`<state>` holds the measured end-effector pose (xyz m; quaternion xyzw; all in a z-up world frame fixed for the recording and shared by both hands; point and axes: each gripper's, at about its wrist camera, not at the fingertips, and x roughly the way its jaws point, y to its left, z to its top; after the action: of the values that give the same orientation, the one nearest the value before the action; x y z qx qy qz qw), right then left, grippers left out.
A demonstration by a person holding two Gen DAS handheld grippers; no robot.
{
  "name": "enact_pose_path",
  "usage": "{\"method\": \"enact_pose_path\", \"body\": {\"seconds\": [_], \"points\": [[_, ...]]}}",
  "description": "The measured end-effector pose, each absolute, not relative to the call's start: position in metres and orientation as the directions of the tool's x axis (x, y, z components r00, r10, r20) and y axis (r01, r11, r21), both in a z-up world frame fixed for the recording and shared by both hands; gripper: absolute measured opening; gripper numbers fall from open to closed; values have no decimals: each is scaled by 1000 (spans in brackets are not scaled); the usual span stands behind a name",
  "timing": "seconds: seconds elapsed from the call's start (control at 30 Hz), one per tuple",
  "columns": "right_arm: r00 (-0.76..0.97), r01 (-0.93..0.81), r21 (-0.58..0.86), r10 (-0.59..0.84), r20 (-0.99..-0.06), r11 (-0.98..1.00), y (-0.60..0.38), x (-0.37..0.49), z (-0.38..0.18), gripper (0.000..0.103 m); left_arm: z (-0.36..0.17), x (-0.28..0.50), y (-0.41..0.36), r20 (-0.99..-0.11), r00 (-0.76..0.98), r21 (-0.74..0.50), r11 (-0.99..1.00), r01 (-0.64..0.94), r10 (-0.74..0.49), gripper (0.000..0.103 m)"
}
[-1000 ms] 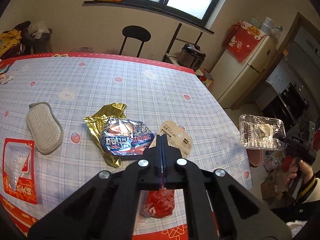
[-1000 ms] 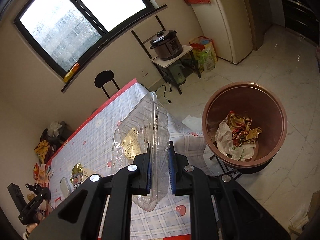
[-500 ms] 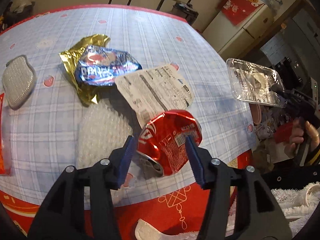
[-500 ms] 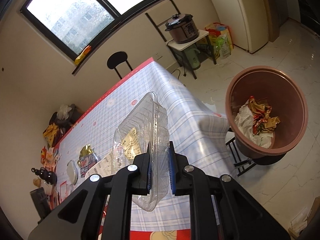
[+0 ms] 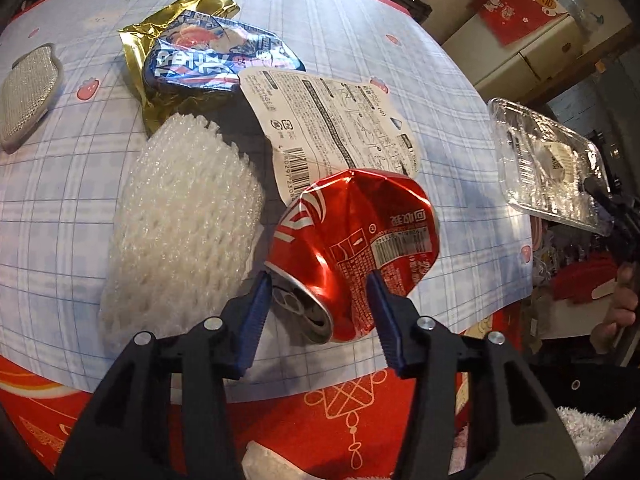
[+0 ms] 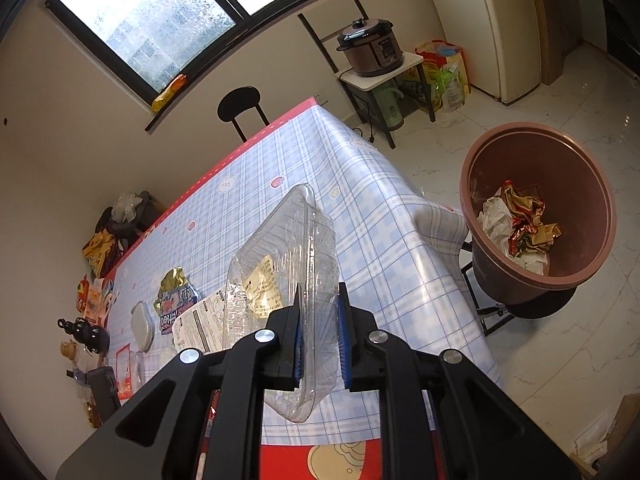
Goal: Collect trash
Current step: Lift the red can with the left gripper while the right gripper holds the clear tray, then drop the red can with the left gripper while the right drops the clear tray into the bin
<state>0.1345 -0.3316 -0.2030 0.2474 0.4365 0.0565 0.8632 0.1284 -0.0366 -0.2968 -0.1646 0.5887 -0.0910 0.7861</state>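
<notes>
A crushed red can (image 5: 352, 256) lies near the table's front edge. My left gripper (image 5: 318, 280) is open, its blue-padded fingers on either side of the can's near end. My right gripper (image 6: 320, 320) is shut on a clear plastic clamshell box (image 6: 288, 264) and holds it above the table's right side; the box also shows in the left wrist view (image 5: 548, 168). A brown trash bin (image 6: 536, 216) with crumpled wrappers inside stands on the floor right of the table.
On the checked tablecloth (image 5: 60, 200) lie a white foam fruit net (image 5: 180, 224), a printed paper label (image 5: 332, 128), a gold-and-blue snack wrapper (image 5: 196, 56) and a grey sponge (image 5: 28, 96). A chair (image 6: 240, 108) and a pressure cooker (image 6: 372, 48) stand beyond.
My left gripper opened, dropped toward the table and now straddles the red can. My right gripper swung left with the clamshell box, so the bin now sits farther right.
</notes>
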Motion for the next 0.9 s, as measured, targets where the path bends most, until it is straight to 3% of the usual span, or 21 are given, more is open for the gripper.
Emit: {"method": "enact_pose_path", "body": {"seconds": [0.23,0.27,0.57,0.7,0.9], "points": [[628,134,480,301,-718,867,-345,127,-199,15,-289,126,-33,-888,318,-369,927,-66,-331,41],[631,138,483,298,-716,865,-348,127,-199,15,-281,125,-33,-880,334,-374,926,-51,-337,32],[661,178,497,271,-700,849,-384,126,-200,15,-209,142,-43,-815,469,-370,928,33,-341,34],[686,214,466,208,-698,858,-415,130,-193,15,-187,159,-56,-774,523,-377,924,71,-356,34],[704,336,322,-8,-711,885,-492,143,-178,15,-157,193,-96,-739,559,-360,922,145,-377,34]]}}
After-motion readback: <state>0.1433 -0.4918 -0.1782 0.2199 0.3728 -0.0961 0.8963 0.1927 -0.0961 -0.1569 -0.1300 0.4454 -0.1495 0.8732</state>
